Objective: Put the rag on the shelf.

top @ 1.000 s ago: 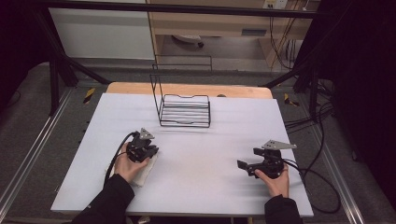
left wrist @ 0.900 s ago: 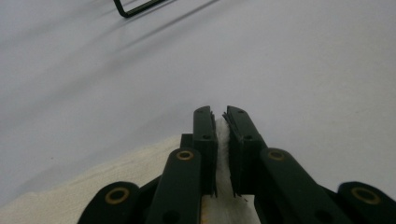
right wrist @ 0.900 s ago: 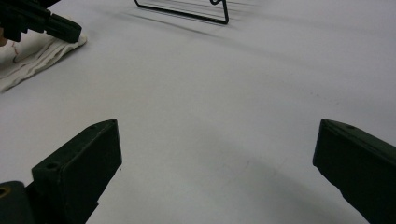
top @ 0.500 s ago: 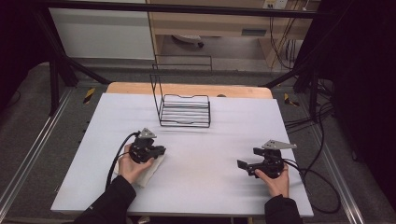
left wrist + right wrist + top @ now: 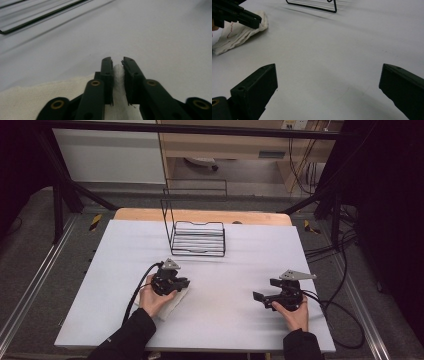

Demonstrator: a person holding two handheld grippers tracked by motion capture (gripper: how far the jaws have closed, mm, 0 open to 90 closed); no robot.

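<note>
High view places the folded cloth (image 5: 172, 301) on the near-left part of the white table (image 5: 240, 250), directly under the left gripper (image 5: 184, 283), with the wire rack (image 5: 197, 239) farther off toward the table's back edge. Left gripper view settles the contact: a raised fold of the cloth (image 5: 118, 75) stands between the two black jaws, and both pads press against it, so the left gripper (image 5: 117, 61) is clenched on the cloth; its jaws have just been opening slightly, yet the fold remains pinched between them. The rest of the cloth lies flat on the table behind and to the left of those jaws in that view.

Right gripper (image 5: 259, 296) rests well apart on the near-right side, jaws spread wide with nothing between them. Right gripper view shows bare table between its jaws (image 5: 328, 82) and the cloth (image 5: 239, 32) far off at upper left, its long axis running diagonally.

Judgement: the left hand is the nearer and already has hold; any carry toward the rack runs away from the person and slightly right.
</note>
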